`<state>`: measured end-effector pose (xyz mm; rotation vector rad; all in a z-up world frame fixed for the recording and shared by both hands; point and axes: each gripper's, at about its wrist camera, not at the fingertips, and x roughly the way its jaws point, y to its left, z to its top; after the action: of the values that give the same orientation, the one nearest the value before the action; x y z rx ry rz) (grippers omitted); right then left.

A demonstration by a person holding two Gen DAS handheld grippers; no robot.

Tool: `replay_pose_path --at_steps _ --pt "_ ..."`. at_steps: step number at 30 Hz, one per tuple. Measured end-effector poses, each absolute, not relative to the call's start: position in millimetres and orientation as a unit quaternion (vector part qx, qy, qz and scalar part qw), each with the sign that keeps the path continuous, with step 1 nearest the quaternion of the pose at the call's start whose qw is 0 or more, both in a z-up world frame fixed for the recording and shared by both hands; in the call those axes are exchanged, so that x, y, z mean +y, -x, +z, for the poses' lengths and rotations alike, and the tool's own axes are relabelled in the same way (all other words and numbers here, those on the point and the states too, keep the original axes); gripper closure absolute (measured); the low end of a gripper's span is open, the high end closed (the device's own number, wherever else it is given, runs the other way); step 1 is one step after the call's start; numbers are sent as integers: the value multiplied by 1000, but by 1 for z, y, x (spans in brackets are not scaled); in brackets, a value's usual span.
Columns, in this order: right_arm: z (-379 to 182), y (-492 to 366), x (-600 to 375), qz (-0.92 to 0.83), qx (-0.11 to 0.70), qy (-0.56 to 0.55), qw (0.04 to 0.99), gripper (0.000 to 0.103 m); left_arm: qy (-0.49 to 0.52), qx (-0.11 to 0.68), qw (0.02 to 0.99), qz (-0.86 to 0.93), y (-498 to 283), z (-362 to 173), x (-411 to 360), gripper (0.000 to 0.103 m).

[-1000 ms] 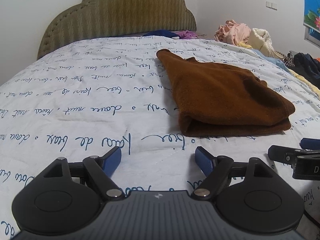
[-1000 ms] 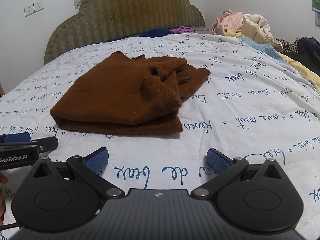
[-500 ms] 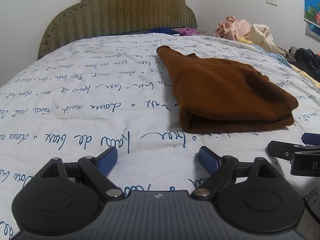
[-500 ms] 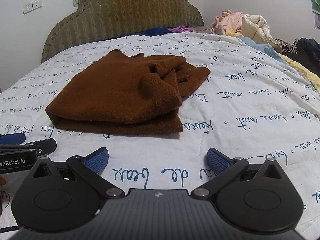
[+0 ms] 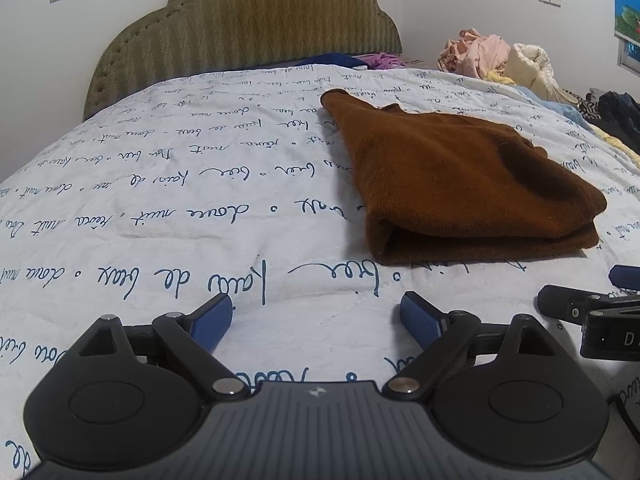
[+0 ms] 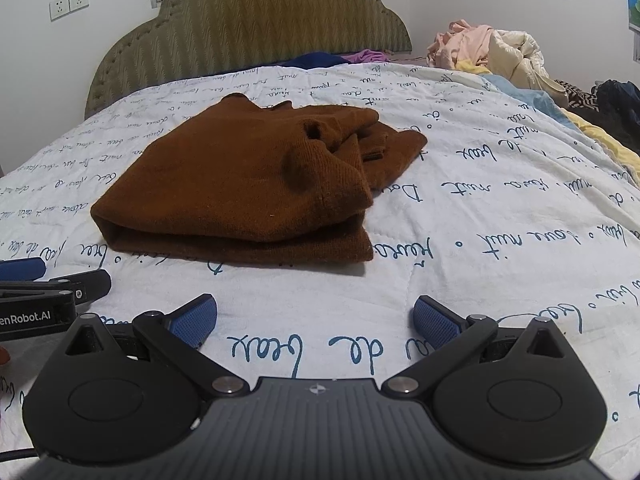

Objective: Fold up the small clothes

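White script-printed bedspread (image 5: 168,216) under folded brown garment (image 6: 240,184), nothing grasped

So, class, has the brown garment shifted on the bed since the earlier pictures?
No: the brown garment lies where it did against the bedspread writing.

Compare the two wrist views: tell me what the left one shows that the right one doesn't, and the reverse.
Only the left wrist view shows the open left gripper with its jaws spread, and the brown garment's plain left edge. Only the right wrist view shows the open right gripper and the garment's loose bunched layers on the right. Both show the folded brown garment lying ungripped on the script-printed bedspread, the headboard and the clothes pile.
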<state>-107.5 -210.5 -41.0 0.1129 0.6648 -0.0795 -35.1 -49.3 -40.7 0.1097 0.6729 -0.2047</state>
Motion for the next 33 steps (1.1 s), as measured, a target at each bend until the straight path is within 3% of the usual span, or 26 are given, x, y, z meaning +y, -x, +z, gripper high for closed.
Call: replay_pose_path --at_steps 33 --pt "-41 108 -210 -40 326 -55 943 0 -39 329 937 -112 36 -40 -46 6"
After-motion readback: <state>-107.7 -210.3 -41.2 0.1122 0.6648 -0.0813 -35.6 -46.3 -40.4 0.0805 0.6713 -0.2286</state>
